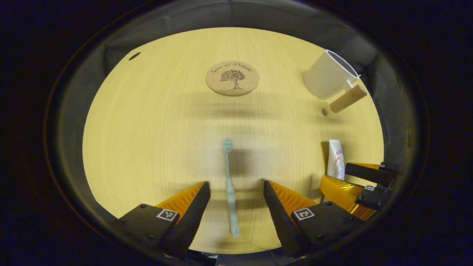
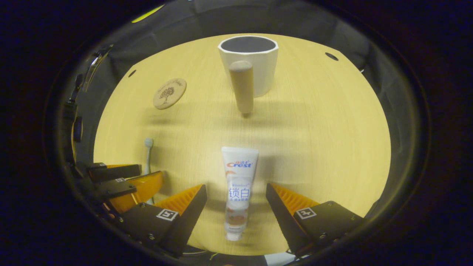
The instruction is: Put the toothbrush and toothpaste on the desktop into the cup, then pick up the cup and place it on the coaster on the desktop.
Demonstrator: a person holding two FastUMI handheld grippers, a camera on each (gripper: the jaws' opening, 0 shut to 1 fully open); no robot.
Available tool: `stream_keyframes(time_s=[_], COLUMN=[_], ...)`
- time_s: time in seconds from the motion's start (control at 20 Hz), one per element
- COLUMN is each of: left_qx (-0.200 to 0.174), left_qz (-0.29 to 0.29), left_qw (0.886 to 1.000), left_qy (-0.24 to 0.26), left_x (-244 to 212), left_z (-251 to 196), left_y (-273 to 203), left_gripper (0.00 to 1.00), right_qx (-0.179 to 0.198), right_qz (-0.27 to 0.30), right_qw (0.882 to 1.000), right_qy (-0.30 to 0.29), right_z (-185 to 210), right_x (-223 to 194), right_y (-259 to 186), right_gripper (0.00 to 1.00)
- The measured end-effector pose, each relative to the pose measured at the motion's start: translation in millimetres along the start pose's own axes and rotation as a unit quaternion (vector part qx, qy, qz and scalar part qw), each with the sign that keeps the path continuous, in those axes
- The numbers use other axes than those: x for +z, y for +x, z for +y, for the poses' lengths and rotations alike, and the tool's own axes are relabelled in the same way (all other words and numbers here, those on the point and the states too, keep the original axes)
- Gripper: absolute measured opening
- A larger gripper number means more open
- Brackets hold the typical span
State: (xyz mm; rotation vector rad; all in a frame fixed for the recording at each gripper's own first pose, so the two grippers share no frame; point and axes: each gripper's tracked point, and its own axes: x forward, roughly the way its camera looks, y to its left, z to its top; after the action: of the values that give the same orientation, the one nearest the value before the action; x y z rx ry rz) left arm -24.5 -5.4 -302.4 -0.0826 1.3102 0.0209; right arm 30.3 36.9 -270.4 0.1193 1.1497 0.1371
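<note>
A: Where do the two tools stand?

B: The left gripper [image 1: 236,192] is spread wide, its fingers on either side of the pale grey-green plastic toothbrush [image 1: 230,186], which lies flat on the light wooden desktop [image 1: 147,147] and touches neither finger. The right gripper [image 2: 236,194] is likewise agape, straddling the white squeeze tube of toothpaste [image 2: 237,188], cap end nearest the camera.

A: So which step is this?

B: The first grasps, I'd judge; nothing is in the white cup with the wooden handle [image 2: 248,62] yet. Next each gripper must settle lower and close across its item.

A: Any crowding?

B: The grippers sit near each other, side by side, so lifting one at a time seems wiser. The cup stands well beyond the tube, its handle toward it. The round cork coaster with a tree print [image 1: 232,78] lies apart, with bare wood around it and well clear of the desktop's edge.
</note>
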Motion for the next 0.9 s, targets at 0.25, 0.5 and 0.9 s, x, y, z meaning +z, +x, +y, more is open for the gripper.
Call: stream_keyframes(time_s=[0.25, 0.5, 0.9], left_qx=[0.021, 0.02, 0.004], left_qz=[0.0, -0.016, -0.039], left_qw=[1.0, 0.999, 0.998], left_qy=[0.021, 0.022, 0.042], left_x=[1.5, 6.6, 9.7], left_z=[6.0, -1.9, -5.0], left_y=[2.5, 2.6, 2.3], left_gripper=[0.87, 0.53, 0.16], right_qx=[-0.013, -0.017, 0.013], right_qz=[0.009, 0.016, 0.003], right_qw=[1.0, 1.0, 1.0], right_qy=[-0.008, -0.006, 0.028], right_z=[-7.3, -10.7, -14.1], right_x=[-1.2, 0.1, -1.0], right_y=[8.6, 10.0, 6.4], right_gripper=[0.88, 0.62, 0.27])
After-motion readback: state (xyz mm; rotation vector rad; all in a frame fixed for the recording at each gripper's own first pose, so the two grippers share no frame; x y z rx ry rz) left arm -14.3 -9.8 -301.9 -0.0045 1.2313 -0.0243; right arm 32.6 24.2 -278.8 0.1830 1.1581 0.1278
